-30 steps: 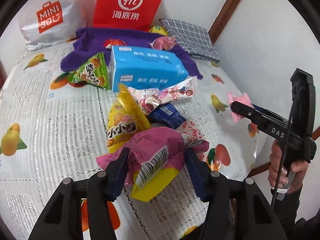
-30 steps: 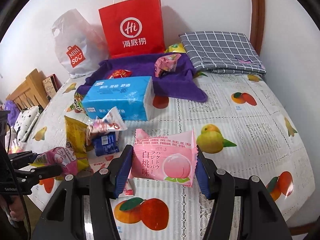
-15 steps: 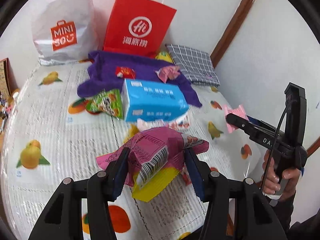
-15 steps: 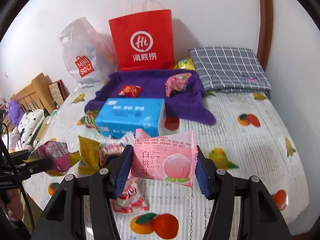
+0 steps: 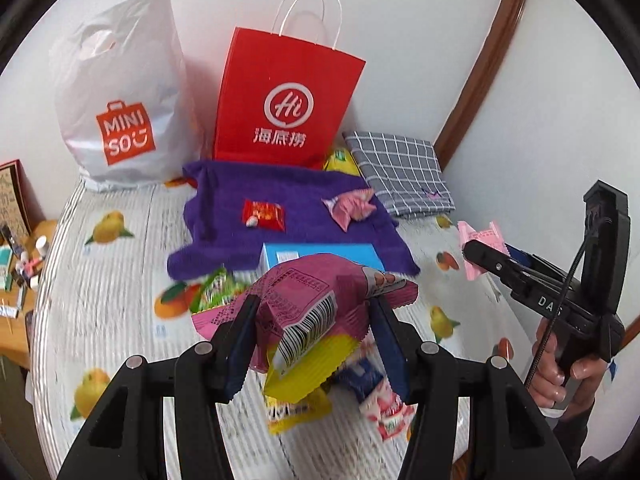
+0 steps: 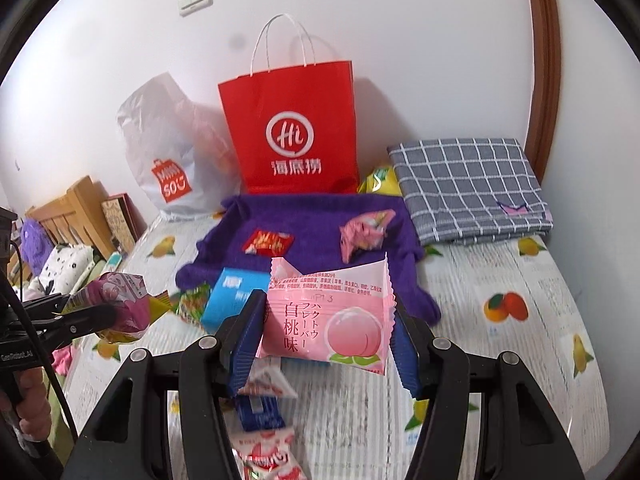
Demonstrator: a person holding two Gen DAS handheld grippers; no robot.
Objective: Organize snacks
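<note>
My left gripper (image 5: 314, 332) is shut on a magenta and yellow snack bag (image 5: 316, 312) and holds it high above the table. It also shows at the left of the right wrist view (image 6: 120, 308). My right gripper (image 6: 326, 336) is shut on a pink peach snack packet (image 6: 326, 320), also raised. That packet shows at the right of the left wrist view (image 5: 478, 246). A purple cloth (image 5: 288, 216) carries a small red packet (image 5: 263, 215) and a pink packet (image 5: 352, 208). A blue box (image 5: 320, 256) lies in front of the cloth.
A red paper bag (image 5: 284, 108) and a white Miniso bag (image 5: 120, 96) stand against the back wall. A grey checked cloth (image 6: 468, 188) lies at the back right. Several loose snacks (image 5: 376, 396) lie on the fruit-print tablecloth (image 5: 100, 280) below the grippers.
Both grippers have risen with their packets and tilted up toward the bags at the back wall. The loose snacks and blue box now lie lower in both views.
</note>
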